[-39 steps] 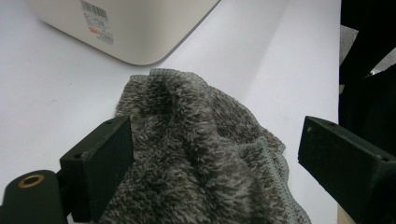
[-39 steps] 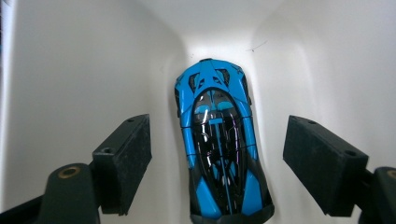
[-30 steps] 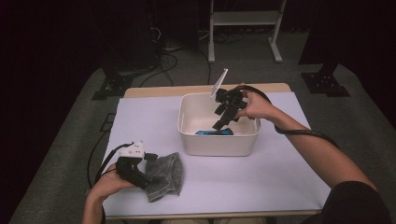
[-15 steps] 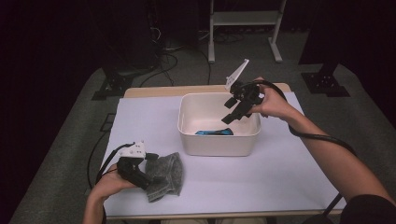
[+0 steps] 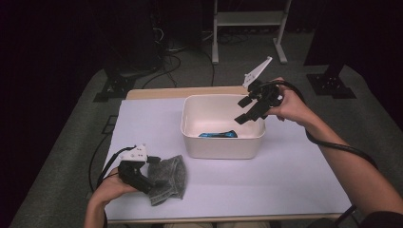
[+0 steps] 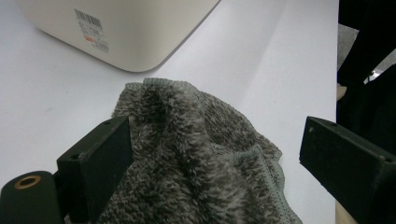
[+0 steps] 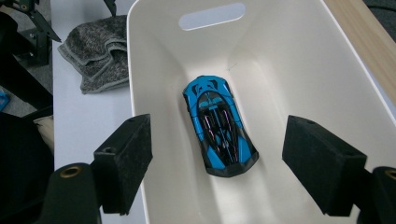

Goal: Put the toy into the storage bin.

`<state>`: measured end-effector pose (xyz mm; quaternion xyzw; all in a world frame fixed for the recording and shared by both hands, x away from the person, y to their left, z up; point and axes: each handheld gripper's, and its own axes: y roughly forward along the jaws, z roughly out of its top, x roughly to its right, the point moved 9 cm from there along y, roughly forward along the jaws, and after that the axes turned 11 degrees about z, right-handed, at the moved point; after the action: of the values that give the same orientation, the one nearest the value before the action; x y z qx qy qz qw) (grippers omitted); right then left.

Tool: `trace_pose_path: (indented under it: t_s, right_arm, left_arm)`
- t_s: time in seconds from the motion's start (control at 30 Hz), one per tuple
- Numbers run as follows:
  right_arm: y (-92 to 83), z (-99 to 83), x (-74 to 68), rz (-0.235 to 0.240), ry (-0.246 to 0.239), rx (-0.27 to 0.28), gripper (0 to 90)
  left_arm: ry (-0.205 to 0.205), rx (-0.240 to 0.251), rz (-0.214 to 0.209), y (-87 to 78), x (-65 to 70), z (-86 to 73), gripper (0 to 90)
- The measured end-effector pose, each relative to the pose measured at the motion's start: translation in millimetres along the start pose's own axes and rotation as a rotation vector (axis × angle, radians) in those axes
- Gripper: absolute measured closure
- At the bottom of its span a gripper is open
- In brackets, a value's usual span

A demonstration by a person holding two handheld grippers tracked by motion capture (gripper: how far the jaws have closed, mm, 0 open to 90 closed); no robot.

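A white bin stands mid-table with a blue toy car lying on its floor. My right gripper hovers above the bin's far right corner, open and holding nothing. In the right gripper view the car lies between and well below the wide jaws of that gripper. At the table's front left my left gripper rests at a crumpled grey cloth. In the left gripper view its jaws stand wide open around the cloth, not squeezing it.
The table top is white with a wooden strip along its far edge. A cable trails from the right gripper along the forearm. Beyond the table are a dark floor, cables and a metal stand.
My right gripper has risen out of the bin and drawn back to the right, jaws just as wide. The car stays in the bin. The left hand and the cloth have not moved.
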<state>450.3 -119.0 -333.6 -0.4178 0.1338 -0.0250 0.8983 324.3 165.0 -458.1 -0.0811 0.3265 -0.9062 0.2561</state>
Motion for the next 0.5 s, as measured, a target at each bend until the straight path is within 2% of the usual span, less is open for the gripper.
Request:
trace_pose_path:
  t_s: [0.5]
  right_arm:
    - [-30.1, -33.8, -7.0, -0.038, 0.054, 0.071, 22.7]
  left_arm:
    - [-0.002, -0.007, 0.000, 1.2, 1.5, -1.3, 8.6]
